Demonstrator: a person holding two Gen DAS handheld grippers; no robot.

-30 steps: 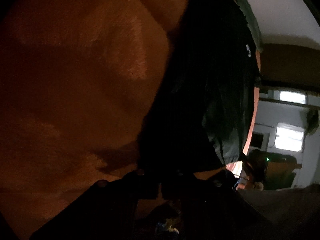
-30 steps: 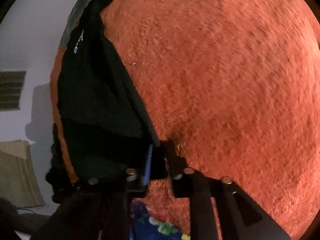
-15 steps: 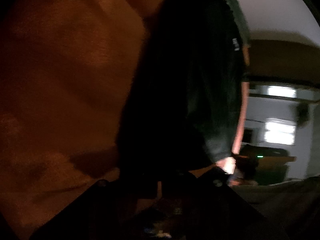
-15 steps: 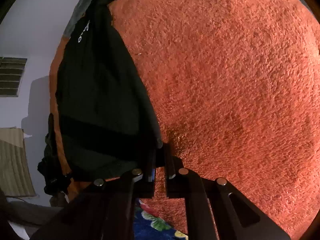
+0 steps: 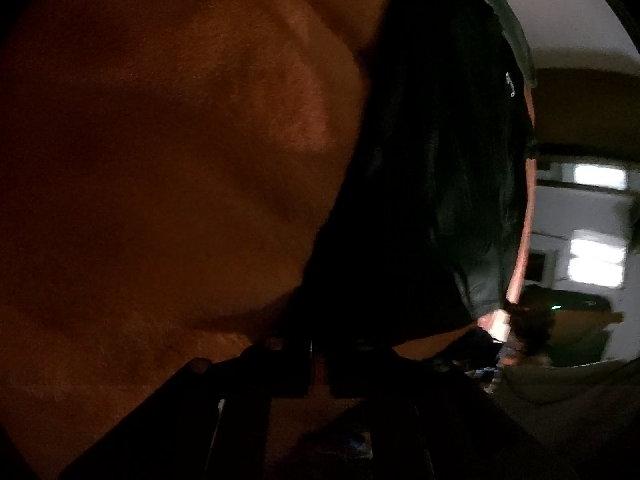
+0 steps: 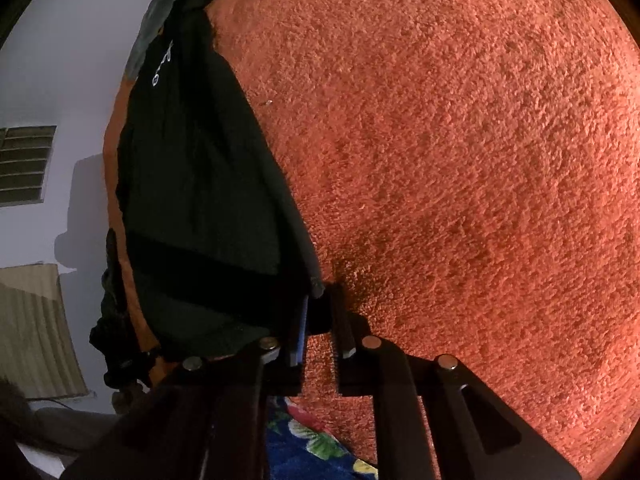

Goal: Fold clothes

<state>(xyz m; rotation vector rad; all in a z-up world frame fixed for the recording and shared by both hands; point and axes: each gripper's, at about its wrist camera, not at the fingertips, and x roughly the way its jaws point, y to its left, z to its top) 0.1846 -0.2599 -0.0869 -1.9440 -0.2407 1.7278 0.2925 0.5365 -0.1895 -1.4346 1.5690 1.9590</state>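
Pinching the near hem of a dark garment at both corners

Left wrist view, very dim: the left gripper (image 5: 319, 354) sits at 6 o'clock, fingers nearly pressed together, jaws opening slightly. The near edge of the dark garment (image 5: 420, 208) runs into the slot, but it is too dark to tell whether the pads press on it. The garment fills 1 to 4 o'clock, lying on the orange fleece blanket (image 5: 168, 168) that covers everything from 7 to 12.

Right wrist view, well lit: the right gripper (image 6: 322, 320) at 6 o'clock nips the garment's (image 6: 192, 184) near corner, jaws opening slightly, cloth between them. The garment stretches toward 11 o'clock, a white printed logo (image 6: 162, 65) at its far end, and the blanket (image 6: 460, 168) takes up 12 to 5.

Progress, as a judgement: early to midway. The garment looks narrow and layered, so lengthwise folds seem done. Near end not yet carried over the far end.
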